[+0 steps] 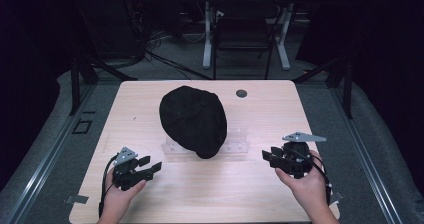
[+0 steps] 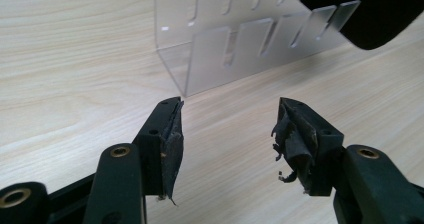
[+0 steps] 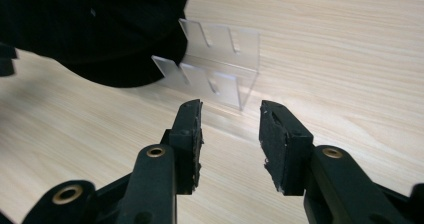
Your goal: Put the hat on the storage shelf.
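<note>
Both grippers, the left gripper (image 1: 150, 165) at lower left and the right gripper (image 1: 269, 157) at lower right, hover with jaws parted and empty, aimed at a rounded black fabric cap (image 1: 193, 120) draped over a clear slotted acrylic stand (image 1: 239, 143) at centre frame on the light wooden table (image 1: 210, 194). Approach appears under way; next, each gripper likely needs to close in on the cap's edge.

Light wood bench (image 1: 150, 194) carries a clear slotted acrylic stand (image 1: 239, 143) at centre; a black hat (image 1: 192, 118) rests on the stand.
</note>
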Motion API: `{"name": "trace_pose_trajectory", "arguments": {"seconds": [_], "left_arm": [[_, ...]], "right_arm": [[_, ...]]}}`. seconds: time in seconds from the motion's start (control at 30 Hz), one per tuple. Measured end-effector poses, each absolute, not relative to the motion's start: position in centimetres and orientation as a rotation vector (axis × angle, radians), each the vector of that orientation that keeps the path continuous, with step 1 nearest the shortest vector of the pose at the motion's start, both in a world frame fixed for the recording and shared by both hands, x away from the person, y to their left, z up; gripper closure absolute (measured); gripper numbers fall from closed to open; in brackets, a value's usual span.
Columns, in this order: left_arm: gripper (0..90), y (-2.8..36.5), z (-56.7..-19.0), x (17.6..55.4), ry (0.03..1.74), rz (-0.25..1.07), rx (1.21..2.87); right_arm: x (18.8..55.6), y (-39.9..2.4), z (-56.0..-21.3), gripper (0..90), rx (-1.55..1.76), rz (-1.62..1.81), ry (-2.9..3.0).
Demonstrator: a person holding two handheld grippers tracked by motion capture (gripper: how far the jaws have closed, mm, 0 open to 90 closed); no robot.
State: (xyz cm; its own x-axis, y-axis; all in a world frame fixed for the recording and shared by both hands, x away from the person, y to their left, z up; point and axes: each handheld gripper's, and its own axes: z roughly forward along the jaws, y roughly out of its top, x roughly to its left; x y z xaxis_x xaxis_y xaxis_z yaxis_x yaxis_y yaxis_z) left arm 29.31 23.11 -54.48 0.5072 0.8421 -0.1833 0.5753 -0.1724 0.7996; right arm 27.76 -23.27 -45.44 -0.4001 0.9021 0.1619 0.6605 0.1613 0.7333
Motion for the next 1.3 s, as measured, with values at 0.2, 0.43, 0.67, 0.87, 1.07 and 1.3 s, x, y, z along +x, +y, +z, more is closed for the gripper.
{"name": "trace_pose_trajectory", "arguments": {"seconds": [0.2, 0.43, 0.67, 0.87, 1.07, 1.3], "left_arm": [[44.5, 23.3, -55.2, 29.5, 1.183, 0.390, 1.890], [44.5, 23.2, -55.6, 29.6, 1.174, 0.397, 1.907], [44.6, 23.0, -56.0, 29.5, 1.152, 0.403, 1.927], [44.6, 23.0, -56.3, 29.6, 1.156, 0.393, 1.916], [44.6, 22.9, -56.4, 29.6, 1.158, 0.389, 1.912], [44.6, 22.5, -56.3, 29.4, 1.128, 0.396, 1.917]], "right_arm": [[26.4, -24.3, -48.0, 59.2, 1.495, 1.088, 2.098], [25.5, -25.2, -51.1, 59.6, 1.491, 1.077, 2.057], [25.1, -25.3, -52.8, 60.0, 1.464, 1.067, 2.036], [24.6, -25.3, -54.1, 59.9, 1.395, 1.079, 2.004], [24.6, -25.5, -54.7, 58.0, 1.398, 1.084, 1.988], [24.7, -26.0, -55.0, 57.2, 1.437, 1.115, 1.958]]}}
